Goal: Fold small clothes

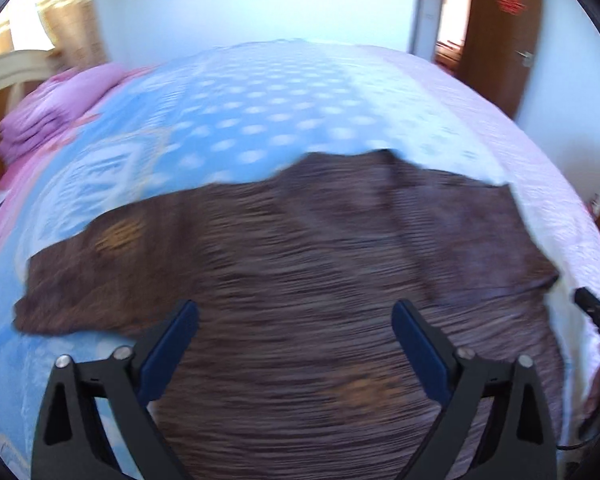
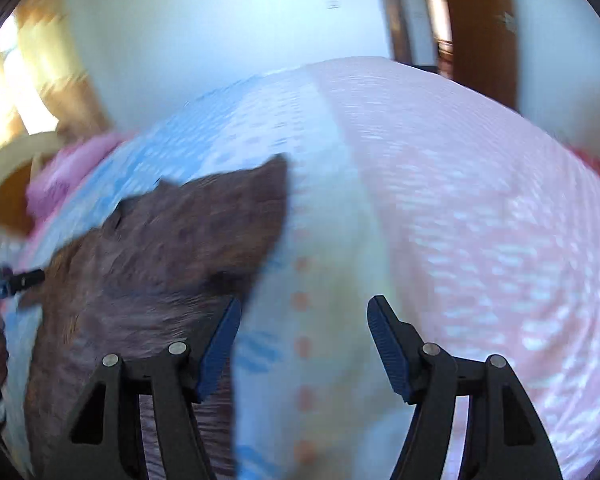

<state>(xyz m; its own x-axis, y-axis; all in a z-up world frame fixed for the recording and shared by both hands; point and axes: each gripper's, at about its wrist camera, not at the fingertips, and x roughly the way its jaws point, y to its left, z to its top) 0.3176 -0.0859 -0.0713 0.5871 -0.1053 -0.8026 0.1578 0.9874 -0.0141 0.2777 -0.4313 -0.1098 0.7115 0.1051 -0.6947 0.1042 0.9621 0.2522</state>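
A brown knitted garment point(image 1: 300, 264) lies spread flat on the bed, with a sleeve reaching left and another to the right. My left gripper point(image 1: 294, 312) is open and empty, hovering over the garment's lower middle. In the right wrist view the garment point(image 2: 172, 248) fills the left side. My right gripper point(image 2: 302, 308) is open and empty, over the bedspread just right of the garment's edge. The left gripper's tip point(image 2: 20, 280) shows at the far left there. The right gripper's tip point(image 1: 598, 314) shows at the left wrist view's right edge. Both views are motion-blurred.
The bed has a blue dotted bedspread point(image 1: 240, 120) and a pale pink cover point(image 2: 480, 220) to the right. Pink folded bedding point(image 1: 48, 116) lies by the headboard at far left. A white wall and a brown door point(image 1: 496, 32) stand behind.
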